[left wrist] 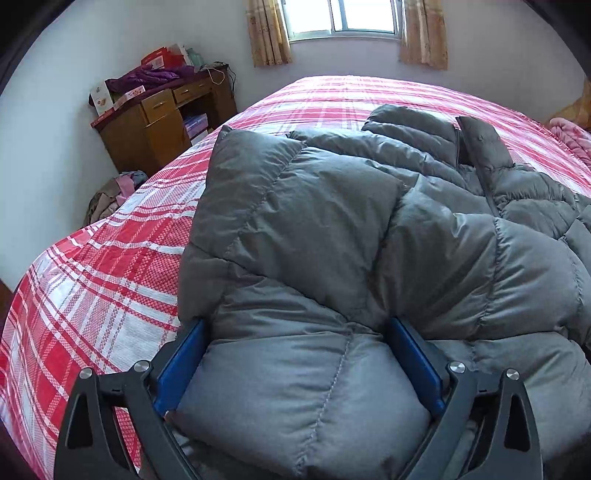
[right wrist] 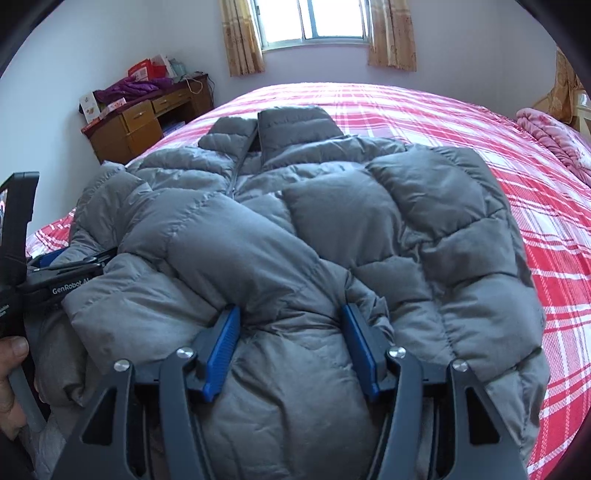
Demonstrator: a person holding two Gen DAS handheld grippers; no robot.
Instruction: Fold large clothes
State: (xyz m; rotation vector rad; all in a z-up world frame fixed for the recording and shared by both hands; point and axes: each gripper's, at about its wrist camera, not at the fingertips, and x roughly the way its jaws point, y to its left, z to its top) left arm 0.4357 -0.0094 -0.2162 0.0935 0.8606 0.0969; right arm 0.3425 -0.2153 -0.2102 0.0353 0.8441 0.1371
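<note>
Where it lies spread on the plaid bed, the grey puffer jacket has hem folds at 6 o'clock clamped in the left tongs and right tongs.

A cluttered wooden desk stands beside the curtained window.

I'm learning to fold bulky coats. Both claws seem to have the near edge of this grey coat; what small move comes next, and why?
Probably lift both claws together and carry the near edge toward the collar. The left claw and right claw each have a puffy part of the grey coat bulging between their blue pads, and the coat lies spread on the plaid bed, not yet folded in half.
</note>
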